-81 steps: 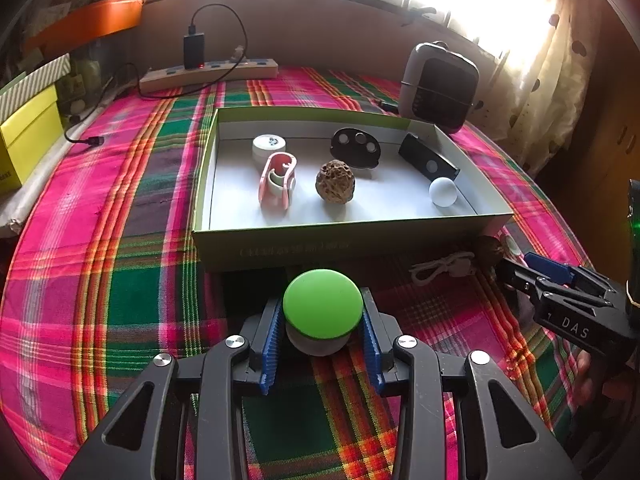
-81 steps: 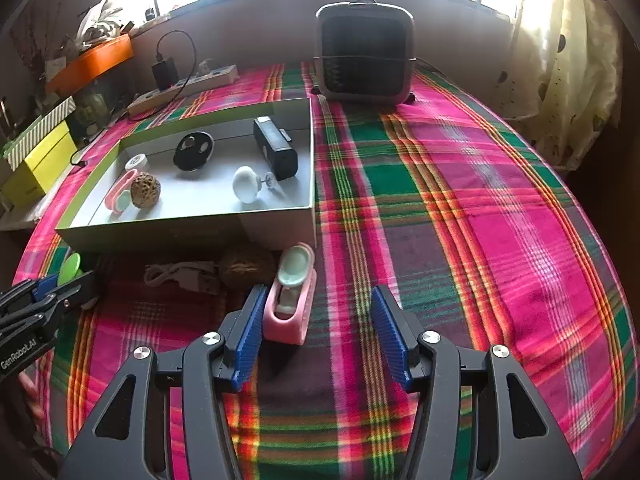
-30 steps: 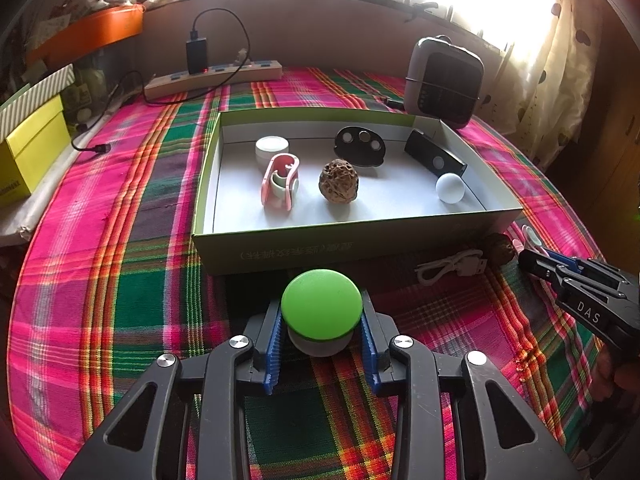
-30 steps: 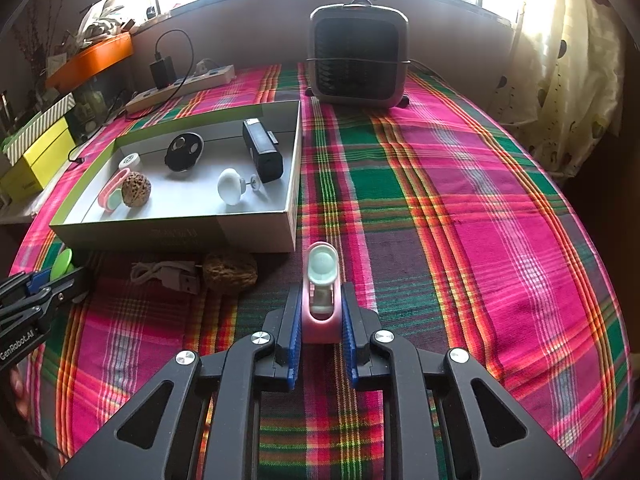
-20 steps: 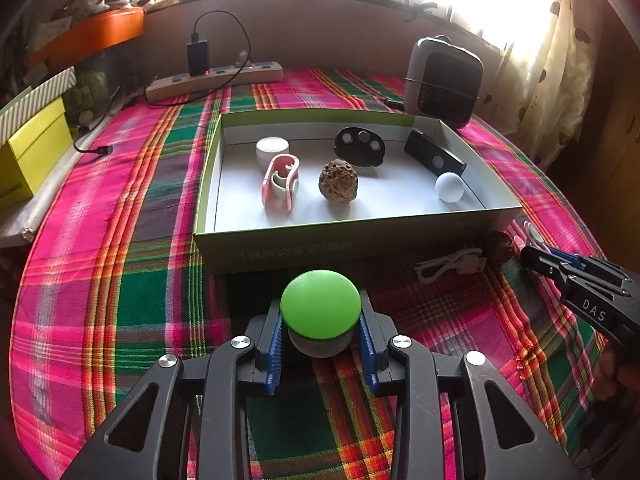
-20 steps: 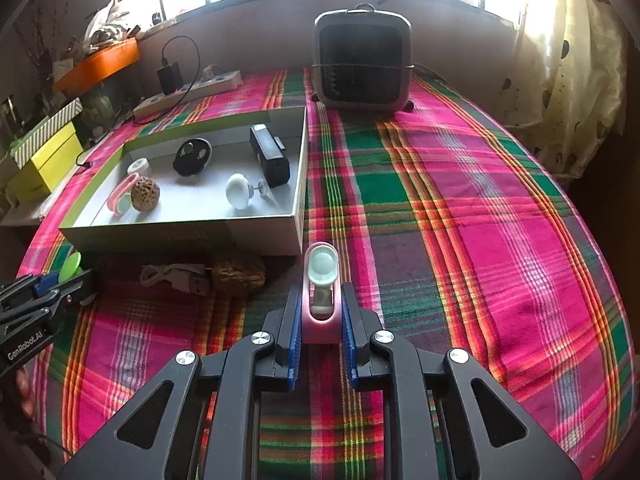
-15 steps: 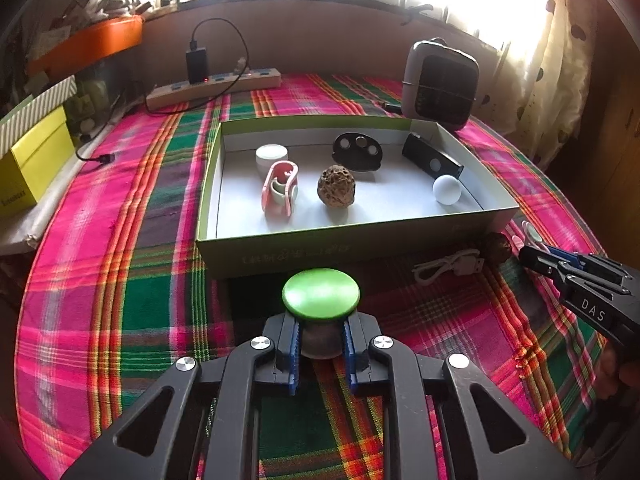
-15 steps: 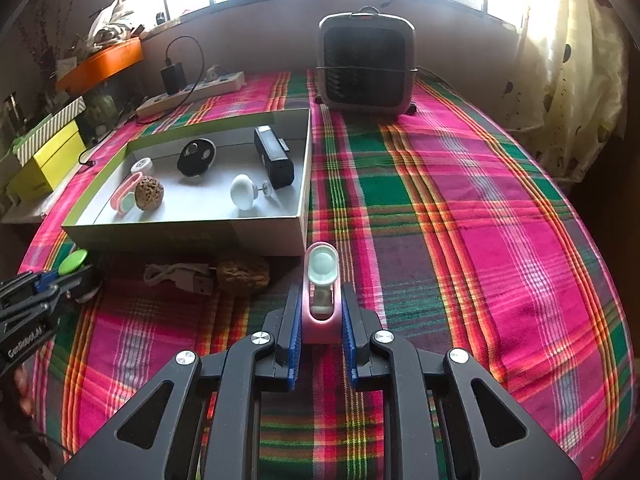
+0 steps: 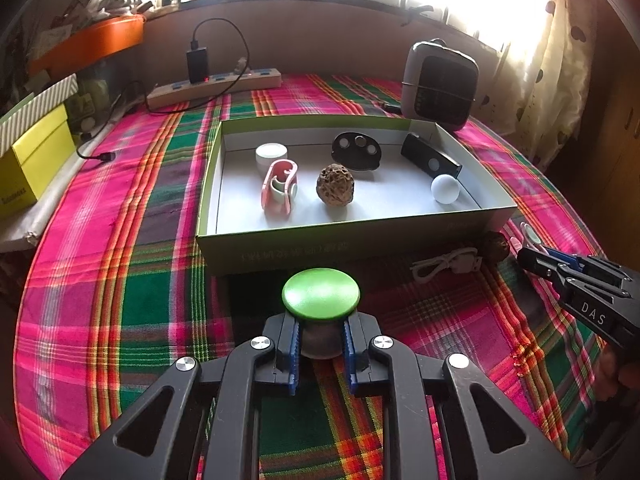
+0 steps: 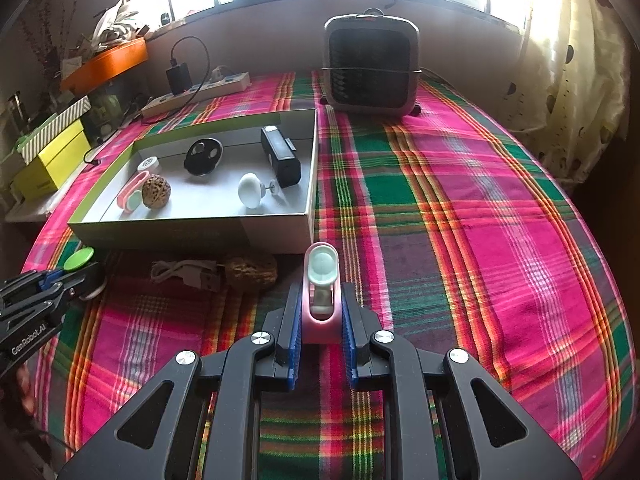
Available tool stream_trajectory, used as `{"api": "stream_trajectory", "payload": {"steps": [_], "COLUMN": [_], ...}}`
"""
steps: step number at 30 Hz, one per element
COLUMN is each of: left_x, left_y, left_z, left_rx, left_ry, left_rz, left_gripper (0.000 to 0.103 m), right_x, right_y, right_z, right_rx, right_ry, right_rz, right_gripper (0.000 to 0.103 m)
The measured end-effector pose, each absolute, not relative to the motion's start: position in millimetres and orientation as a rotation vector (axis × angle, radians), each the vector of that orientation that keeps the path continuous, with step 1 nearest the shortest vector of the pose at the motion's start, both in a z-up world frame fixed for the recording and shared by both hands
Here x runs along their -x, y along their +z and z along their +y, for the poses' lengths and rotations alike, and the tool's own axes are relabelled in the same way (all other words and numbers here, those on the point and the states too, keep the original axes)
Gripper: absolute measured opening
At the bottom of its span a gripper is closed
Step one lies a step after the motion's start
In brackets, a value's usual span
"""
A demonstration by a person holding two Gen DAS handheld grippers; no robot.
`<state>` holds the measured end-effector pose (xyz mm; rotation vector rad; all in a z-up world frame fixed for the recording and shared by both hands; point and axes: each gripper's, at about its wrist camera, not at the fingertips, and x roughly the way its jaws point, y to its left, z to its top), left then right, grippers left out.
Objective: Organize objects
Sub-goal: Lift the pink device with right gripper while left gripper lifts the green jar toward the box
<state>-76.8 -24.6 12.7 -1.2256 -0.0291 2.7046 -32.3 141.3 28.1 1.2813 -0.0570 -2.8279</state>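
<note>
A green-capped knob [image 9: 320, 294] with a grey stem is pinched at the stem by the left tool [image 9: 320, 354], in front of the open box [image 9: 280, 246]. A pink clip with a pale mint insert [image 10: 321, 296] stands upright, clamped in the right tool [image 10: 321, 346]. On the plaid cloth beside the box lie a coiled white USB cable [image 10: 186, 272] and a walnut [image 10: 251, 271], touching. Inside the box are a second pink clip [image 9: 279, 188], a walnut [image 9: 335, 186], a white knob [image 9: 445, 188], a small white jar [image 9: 271, 154], a black oval piece [image 9: 356, 151] and a black rectangular device [image 9: 430, 159].
</note>
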Motion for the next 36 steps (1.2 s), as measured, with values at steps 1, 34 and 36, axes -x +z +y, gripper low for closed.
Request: {"api": "stream_trajectory", "payload": {"steps": [1, 34, 36], "left_x": [76.8, 71.2, 74.0], "left_y": [12.7, 48.2, 50.1], "left_z": [-24.6, -23.7, -24.3], "left_rx": [1.225, 1.119, 1.112], "left_ry": [2.704, 2.738, 2.740], "left_rz": [-0.028, -0.051, -0.058], "left_gripper": [0.015, 0.015, 0.015], "right_x": [31.8, 33.6, 38.1], "right_y": [28.1, 64.2, 67.4], "right_z": [141.2, 126.0, 123.0], "right_rx": [-1.280, -1.111, -1.100], "right_ry": [-2.826, -2.734, -2.718], "right_rz": [-0.058, -0.084, -0.083], "right_gripper": [0.018, 0.018, 0.018]}}
